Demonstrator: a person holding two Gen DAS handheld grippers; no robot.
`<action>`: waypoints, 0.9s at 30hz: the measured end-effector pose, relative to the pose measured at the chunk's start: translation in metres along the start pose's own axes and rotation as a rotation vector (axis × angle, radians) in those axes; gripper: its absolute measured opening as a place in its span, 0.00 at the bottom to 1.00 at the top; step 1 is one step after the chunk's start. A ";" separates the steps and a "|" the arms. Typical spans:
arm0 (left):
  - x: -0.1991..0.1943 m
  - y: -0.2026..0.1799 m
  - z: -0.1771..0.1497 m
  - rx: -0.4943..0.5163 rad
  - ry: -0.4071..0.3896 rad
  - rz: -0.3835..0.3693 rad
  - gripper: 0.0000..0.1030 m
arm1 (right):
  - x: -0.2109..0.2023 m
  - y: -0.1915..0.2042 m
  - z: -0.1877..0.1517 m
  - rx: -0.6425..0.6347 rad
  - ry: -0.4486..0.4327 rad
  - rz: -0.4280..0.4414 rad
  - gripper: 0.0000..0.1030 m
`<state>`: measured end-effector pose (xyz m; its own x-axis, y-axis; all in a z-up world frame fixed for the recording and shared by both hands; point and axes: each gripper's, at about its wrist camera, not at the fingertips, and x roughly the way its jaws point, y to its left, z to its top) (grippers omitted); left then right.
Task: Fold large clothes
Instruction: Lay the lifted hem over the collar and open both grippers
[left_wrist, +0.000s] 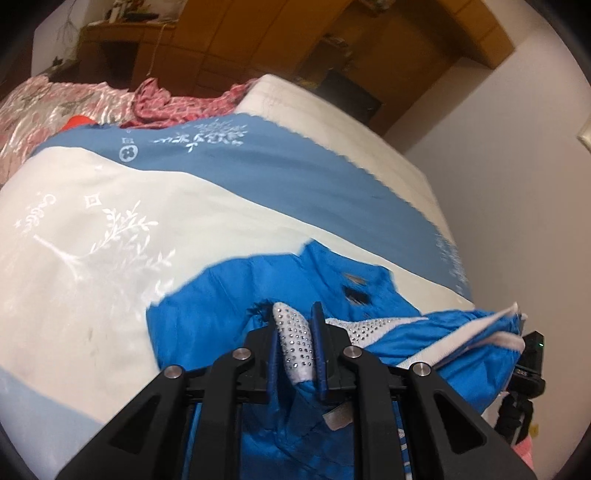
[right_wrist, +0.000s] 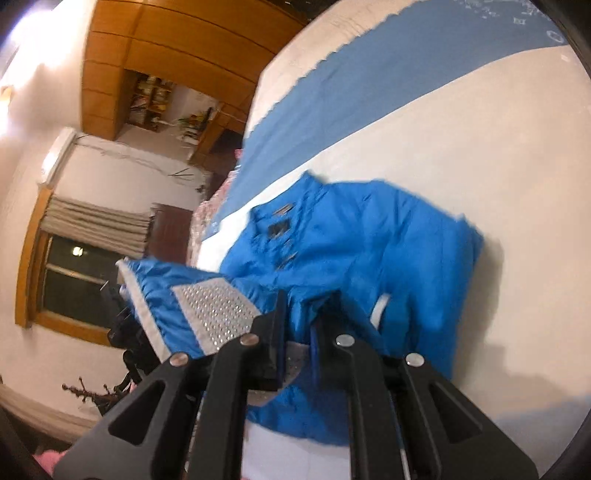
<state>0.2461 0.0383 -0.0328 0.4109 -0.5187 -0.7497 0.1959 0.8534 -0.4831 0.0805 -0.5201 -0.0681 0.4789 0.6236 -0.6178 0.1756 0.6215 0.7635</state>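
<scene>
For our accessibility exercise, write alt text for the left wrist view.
The left gripper is shut on a white studded panel of a bright blue jacket, which lies on a bed's white and blue bedspread. Wooden cupboards stand behind.

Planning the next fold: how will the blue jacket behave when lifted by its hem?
The blue jacket will likely sag: its hem drapes between the left gripper and right gripper. Its smooth fabric may slide on the bedsheet. It looks padded, so folds may spring back.
</scene>
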 end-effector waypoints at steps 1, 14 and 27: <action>0.016 0.004 0.007 -0.010 0.013 0.023 0.16 | 0.006 -0.004 0.006 0.009 0.003 -0.009 0.09; 0.105 0.039 0.026 -0.062 0.137 0.078 0.21 | 0.038 -0.057 0.029 0.125 0.058 -0.043 0.17; 0.032 0.032 -0.019 0.093 0.091 0.157 0.61 | 0.004 -0.011 -0.010 -0.123 0.039 -0.235 0.74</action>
<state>0.2480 0.0481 -0.0807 0.3611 -0.3782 -0.8524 0.2188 0.9229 -0.3168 0.0716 -0.5194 -0.0807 0.4037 0.4719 -0.7838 0.1707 0.8028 0.5712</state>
